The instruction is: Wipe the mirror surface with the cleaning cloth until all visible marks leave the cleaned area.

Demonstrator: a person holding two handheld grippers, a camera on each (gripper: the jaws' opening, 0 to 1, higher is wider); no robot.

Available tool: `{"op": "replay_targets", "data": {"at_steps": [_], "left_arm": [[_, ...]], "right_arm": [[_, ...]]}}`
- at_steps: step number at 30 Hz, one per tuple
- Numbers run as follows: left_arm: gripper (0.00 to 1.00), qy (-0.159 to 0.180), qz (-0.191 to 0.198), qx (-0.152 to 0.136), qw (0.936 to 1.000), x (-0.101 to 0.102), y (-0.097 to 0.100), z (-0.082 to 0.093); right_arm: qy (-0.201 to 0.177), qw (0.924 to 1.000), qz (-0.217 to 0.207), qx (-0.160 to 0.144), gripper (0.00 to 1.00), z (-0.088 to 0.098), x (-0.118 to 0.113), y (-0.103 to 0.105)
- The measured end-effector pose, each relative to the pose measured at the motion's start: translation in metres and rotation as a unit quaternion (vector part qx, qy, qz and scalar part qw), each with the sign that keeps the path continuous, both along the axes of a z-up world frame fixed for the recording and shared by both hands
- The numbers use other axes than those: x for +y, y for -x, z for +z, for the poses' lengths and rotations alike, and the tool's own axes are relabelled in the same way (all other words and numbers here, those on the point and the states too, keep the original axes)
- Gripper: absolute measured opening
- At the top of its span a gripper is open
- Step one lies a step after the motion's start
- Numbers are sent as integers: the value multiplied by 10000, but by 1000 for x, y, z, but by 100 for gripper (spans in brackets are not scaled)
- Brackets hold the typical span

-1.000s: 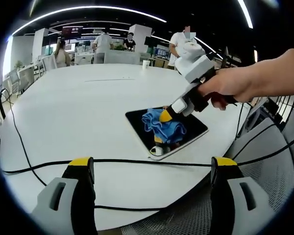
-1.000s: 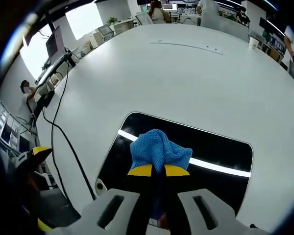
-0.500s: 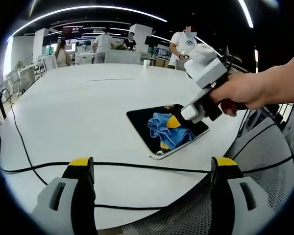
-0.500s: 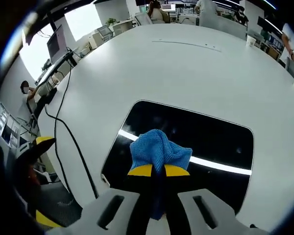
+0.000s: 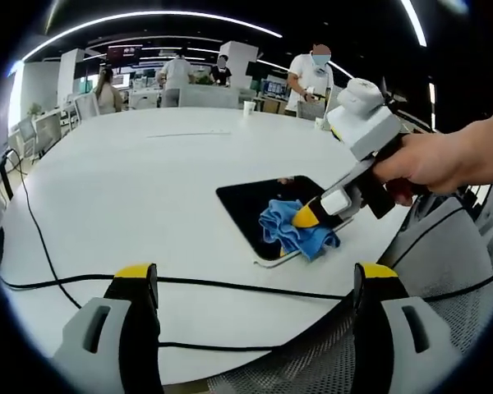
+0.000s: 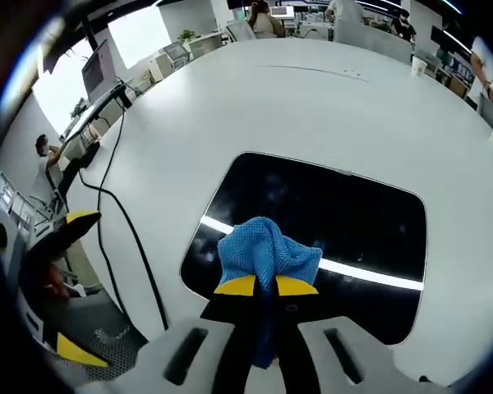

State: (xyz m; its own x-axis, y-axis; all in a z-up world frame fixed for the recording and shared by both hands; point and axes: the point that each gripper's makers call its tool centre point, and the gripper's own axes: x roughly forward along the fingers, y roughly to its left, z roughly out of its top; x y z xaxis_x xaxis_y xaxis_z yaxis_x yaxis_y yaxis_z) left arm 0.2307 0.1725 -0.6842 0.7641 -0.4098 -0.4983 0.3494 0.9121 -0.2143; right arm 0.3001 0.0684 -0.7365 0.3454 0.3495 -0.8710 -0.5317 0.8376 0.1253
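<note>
Right gripper [image 6: 265, 286] clamped on blue cloth [image 6: 266, 252], pressed on mirror [image 6: 353, 213] near edge. Left gripper [image 5: 251, 279] jaws apart, empty.

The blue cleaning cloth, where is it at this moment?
The blue cleaning cloth is pinched in the right gripper, lying on the near edge of the dark rectangular mirror on the white table.

Wide bare white table [image 5: 148, 172] beyond the mirror [image 5: 255, 201] leaves passage; a black cable [image 5: 189, 279] crosses the near edge, a paper cup [image 5: 245, 107] far off
</note>
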Motion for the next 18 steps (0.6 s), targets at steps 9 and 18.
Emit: {"op": "replay_targets", "data": {"at_steps": [9,18], "left_arm": [[99,7,-20,-85,10000,-1,0,4],[99,-10,-16,-86,10000,0,1,6]], "right_arm": [[10,10000,-15,69,1,0,-2,10],[14,9999,-34,142,1,0,-2,15]]}}
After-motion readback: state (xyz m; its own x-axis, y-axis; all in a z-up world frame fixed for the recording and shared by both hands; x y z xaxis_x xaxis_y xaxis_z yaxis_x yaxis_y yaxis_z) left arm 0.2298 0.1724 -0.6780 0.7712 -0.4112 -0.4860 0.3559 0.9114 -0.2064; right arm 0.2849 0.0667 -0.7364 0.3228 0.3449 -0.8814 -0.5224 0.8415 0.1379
